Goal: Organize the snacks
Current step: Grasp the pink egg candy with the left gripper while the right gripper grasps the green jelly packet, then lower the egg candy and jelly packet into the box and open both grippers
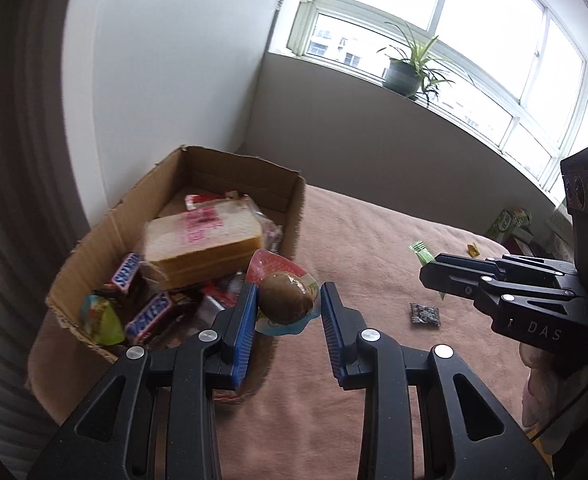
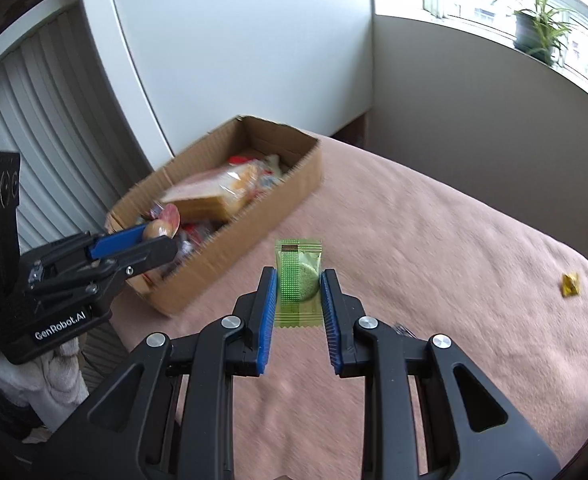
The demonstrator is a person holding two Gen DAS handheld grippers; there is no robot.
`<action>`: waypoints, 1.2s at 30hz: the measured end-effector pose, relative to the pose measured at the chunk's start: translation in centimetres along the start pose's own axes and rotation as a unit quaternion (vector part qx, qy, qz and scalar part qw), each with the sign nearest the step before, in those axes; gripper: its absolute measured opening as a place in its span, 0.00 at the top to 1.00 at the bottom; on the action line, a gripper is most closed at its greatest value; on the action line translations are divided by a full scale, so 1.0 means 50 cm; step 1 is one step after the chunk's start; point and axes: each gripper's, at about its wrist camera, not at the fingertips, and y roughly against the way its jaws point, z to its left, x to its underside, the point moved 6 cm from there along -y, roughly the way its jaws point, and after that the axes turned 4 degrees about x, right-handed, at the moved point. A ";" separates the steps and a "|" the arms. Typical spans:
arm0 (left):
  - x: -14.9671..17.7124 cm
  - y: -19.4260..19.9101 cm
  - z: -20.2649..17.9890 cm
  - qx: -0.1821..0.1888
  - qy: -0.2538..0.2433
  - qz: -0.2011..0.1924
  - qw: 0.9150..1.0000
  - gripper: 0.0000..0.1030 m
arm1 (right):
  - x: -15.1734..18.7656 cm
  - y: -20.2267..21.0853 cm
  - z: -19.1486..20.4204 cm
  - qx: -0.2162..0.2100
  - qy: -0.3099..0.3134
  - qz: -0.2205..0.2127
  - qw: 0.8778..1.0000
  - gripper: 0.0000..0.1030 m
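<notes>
My left gripper (image 1: 287,300) is shut on a packaged brown egg (image 1: 285,298), held just above the near right corner of the cardboard box (image 1: 93,248). The box holds wrapped bread (image 1: 201,244), Snickers bars (image 1: 149,316) and other snacks. My right gripper (image 2: 296,280) is shut on a green wrapped snack (image 2: 298,280) above the pink blanket (image 2: 434,260), to the right of the cardboard box (image 2: 253,232). In the right wrist view the left gripper (image 2: 157,236) with the egg (image 2: 155,230) hangs over the box's near end. The left wrist view shows the right gripper (image 1: 430,270) at the right.
A small dark packet (image 1: 425,314) and a yellow candy (image 1: 473,249) lie on the blanket; the yellow candy (image 2: 570,283) also shows far right. A green carton (image 1: 510,222) stands near the wall. A potted plant (image 1: 408,68) sits on the windowsill. A white panel (image 1: 165,80) rises behind the box.
</notes>
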 end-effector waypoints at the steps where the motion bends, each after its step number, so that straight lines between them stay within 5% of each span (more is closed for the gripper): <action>1: -0.003 0.003 0.016 -0.006 0.005 -0.001 1.000 0.71 | -0.008 -0.007 0.012 -0.007 0.001 0.000 1.000 0.78; 7: -0.007 0.010 0.087 -0.040 0.029 -0.012 0.999 0.71 | -0.053 -0.051 0.089 -0.033 0.015 0.002 0.999 0.78; 19: -0.016 0.016 0.128 -0.052 0.046 -0.013 0.998 0.69 | -0.096 -0.097 0.172 -0.053 0.039 0.010 0.998 0.76; 23: -0.015 0.022 0.136 -0.056 0.046 -0.014 0.997 0.52 | -0.107 -0.094 0.167 -0.052 0.027 0.001 0.998 0.41; 36: -0.020 0.031 0.094 -0.055 0.024 -0.019 0.998 0.51 | -0.091 -0.050 0.120 -0.041 0.009 -0.013 0.999 0.36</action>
